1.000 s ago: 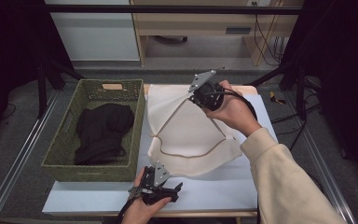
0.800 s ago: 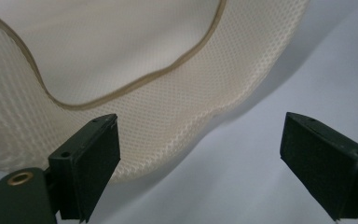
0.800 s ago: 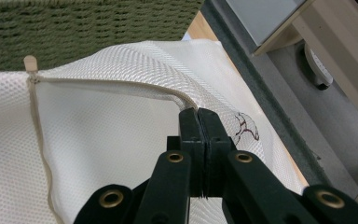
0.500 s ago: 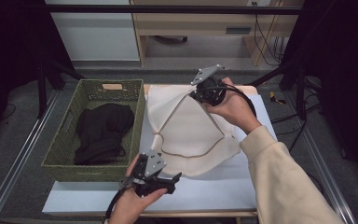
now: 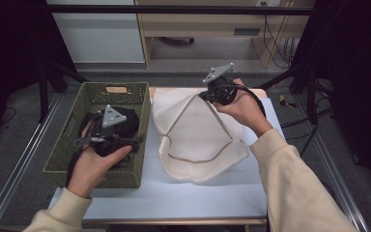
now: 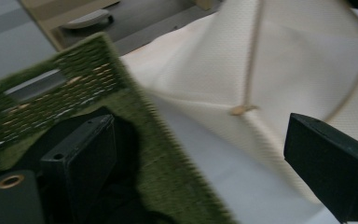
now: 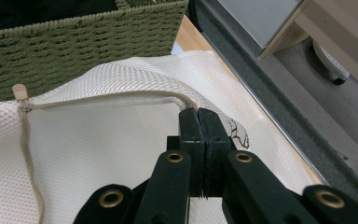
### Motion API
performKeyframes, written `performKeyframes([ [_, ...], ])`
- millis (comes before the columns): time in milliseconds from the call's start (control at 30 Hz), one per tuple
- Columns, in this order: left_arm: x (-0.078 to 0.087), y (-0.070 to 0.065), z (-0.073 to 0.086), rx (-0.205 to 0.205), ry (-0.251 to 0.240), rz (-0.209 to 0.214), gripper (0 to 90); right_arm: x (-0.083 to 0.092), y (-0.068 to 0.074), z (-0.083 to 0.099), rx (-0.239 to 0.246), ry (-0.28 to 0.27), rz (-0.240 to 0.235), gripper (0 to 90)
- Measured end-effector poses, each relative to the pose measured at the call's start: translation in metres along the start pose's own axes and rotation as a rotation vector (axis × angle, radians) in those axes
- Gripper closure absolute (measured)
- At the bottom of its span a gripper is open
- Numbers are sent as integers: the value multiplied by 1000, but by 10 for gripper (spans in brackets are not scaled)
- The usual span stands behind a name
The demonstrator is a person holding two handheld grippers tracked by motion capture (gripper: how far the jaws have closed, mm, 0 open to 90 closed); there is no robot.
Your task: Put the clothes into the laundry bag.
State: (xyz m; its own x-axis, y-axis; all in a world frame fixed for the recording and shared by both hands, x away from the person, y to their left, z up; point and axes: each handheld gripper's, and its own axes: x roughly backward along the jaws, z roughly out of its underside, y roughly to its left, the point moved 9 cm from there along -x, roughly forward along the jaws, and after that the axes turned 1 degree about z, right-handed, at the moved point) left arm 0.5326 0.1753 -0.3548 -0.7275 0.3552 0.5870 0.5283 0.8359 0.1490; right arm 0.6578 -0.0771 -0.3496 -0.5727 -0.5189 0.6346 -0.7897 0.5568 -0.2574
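Observation:
A cream mesh bag with a tan zipper lies on the white table. My right gripper is shut on the bag's zipper edge and holds its far part up like a tent. In the right gripper view the jaws pinch the zipper seam of the mesh bag, with the zipper pull off to the left. My left gripper stands open above the green woven basket, over the black garment inside. In the left gripper view my left gripper straddles the basket rim, with nothing between its jaws.
The basket takes up the table's left end, right beside the bag. Bare white table lies in front of the bag. Metal rails run along both sides, and a wooden bench stands behind the table.
My left gripper has risen from the table's front edge and moved left and forward over the basket. The right gripper still holds the bag's edge up in about the same place.

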Motion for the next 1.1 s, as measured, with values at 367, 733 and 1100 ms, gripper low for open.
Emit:
performKeyframes([
  [367, -16, 78, 32, 85, 104, -116, 70, -2, 2, 0, -9, -5, -17, 899],
  [733, -40, 114, 65, 145, 168, -148, 49, -9, 13, 5, 12, 8, -46, 898],
  [1100, -80, 135, 92, 245, 240, -101, 54, -13, 23, 6, 22, 5, -70, 898],
])
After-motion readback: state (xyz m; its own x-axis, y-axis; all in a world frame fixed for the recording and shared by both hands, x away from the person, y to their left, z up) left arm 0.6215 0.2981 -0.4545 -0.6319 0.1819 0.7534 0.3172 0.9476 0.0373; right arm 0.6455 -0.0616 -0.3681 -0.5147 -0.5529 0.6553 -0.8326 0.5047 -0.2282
